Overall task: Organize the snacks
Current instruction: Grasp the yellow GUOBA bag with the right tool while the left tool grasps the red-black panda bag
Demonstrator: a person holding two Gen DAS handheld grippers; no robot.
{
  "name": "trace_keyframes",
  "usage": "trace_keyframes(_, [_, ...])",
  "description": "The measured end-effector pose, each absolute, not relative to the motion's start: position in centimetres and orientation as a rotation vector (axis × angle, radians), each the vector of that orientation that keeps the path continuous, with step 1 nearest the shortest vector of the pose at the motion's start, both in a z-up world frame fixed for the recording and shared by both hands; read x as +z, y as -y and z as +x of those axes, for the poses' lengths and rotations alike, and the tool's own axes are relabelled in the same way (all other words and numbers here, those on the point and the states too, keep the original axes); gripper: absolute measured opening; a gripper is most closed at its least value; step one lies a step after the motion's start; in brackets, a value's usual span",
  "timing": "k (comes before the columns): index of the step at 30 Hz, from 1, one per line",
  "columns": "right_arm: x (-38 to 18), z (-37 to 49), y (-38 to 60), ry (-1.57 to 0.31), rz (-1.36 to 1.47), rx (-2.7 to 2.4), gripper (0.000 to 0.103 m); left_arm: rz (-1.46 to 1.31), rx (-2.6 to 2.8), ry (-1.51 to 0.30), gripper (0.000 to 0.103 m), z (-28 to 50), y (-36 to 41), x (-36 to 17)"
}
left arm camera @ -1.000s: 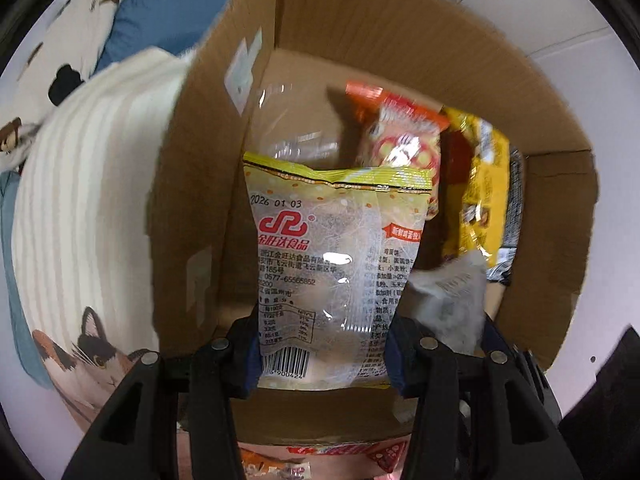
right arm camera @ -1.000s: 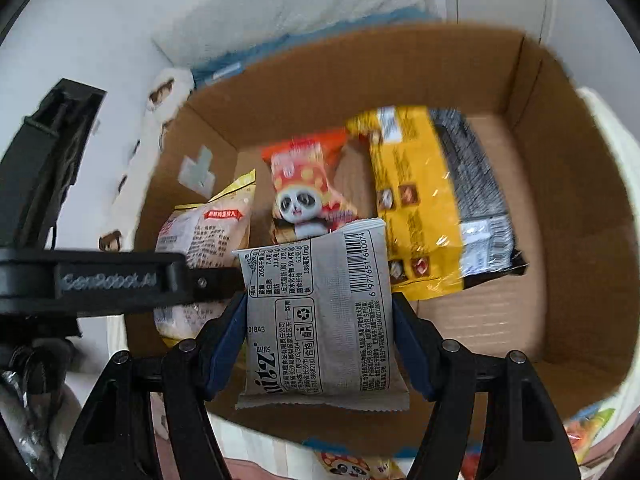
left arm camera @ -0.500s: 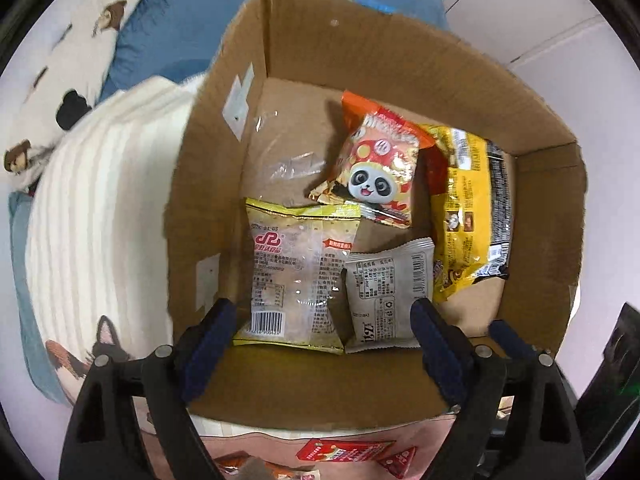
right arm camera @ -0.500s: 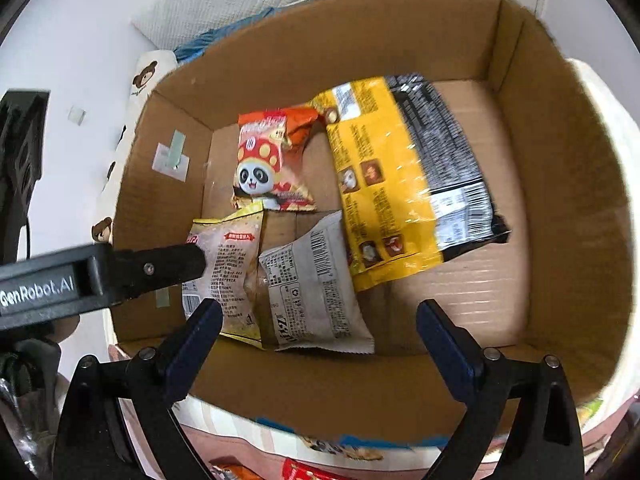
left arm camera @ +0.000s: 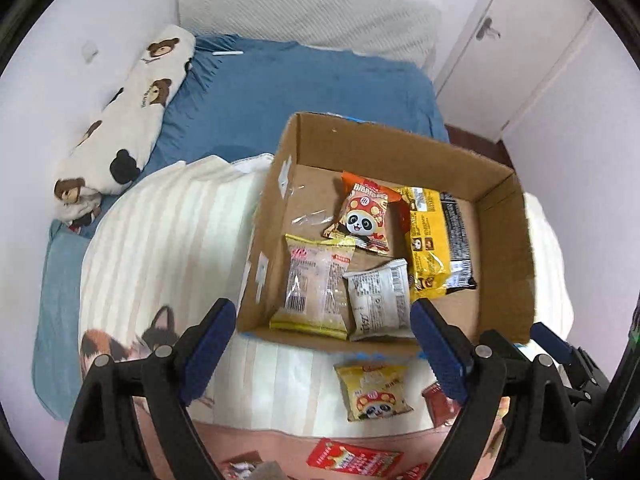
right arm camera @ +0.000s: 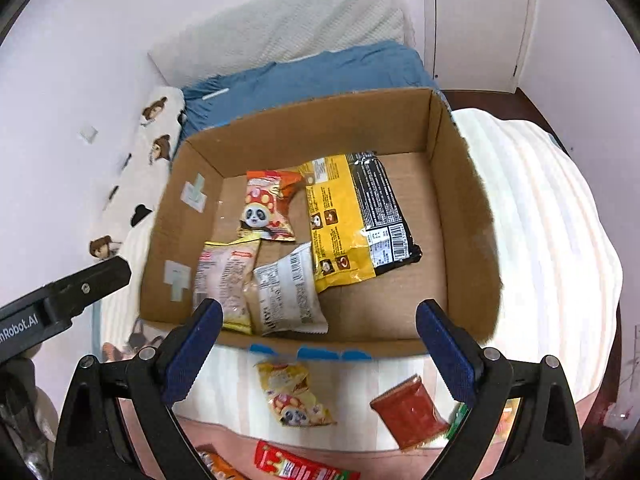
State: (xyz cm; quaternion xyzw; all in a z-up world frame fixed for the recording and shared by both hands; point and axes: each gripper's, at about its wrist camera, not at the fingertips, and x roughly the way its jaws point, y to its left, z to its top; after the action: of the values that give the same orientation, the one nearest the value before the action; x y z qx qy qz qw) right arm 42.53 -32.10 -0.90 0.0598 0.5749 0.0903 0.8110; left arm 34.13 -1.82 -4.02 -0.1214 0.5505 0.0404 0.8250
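Both grippers hang above the near edge of the cardboard box [right arm camera: 460,216], jaws spread wide, nothing held. Left gripper [left arm camera: 318,344]; right gripper [right arm camera: 318,344].

In the box: panda snack pack [right arm camera: 262,212], yellow-and-black bag [right arm camera: 352,216], pale yellow packet [right arm camera: 226,276] and white packet [right arm camera: 288,292], the last two side by side against the near wall.

Still loose on the bedding in front of the box: yellow panda packet [right arm camera: 294,396], red square packet [right arm camera: 408,410], red bar wrapper [right arm camera: 298,466]. More wrappers at the bottom edge, too cropped to identify.

Judged step: fetch the next loose snack.
- Right gripper suits the red square packet, left the yellow panda packet.
- Come down with jaws straddling the packet's short width; soft bedding will give, so press lightly.
- Clamp on a sealed edge, not the puffed middle, to avoid crushing.
- The open floor on the box's right side is the best drop spot.
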Motion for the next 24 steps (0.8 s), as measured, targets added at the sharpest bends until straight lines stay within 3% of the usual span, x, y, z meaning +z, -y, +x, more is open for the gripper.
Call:
trace_keyframes(5, [0.0,39.7,32.1,-1.227,0.141,0.246,0.099,-0.344,0.125,-1.193,0.089,29.6,0.3,-5.0])
trace_keyframes(9, [-1.3,36.7,31.2,-1.267,0.1,0.305,0.099,-0.441,0.206,-1.254,0.089,24.7,-1.5,-9.0])
trace_keyframes(15, [-7.4,34.7,28.2,-1.365,-0.013,0.338,0.099,-0.515,0.358,-1.442,0.089,17.7,-3.2,-17.9])
trace_keyframes(24, [-15.8,35.9,24.0,-1.475,-0.184,0.288,0.099,-0.806,0.423,-1.556,0.089,11.4,-5.6,-26.0])
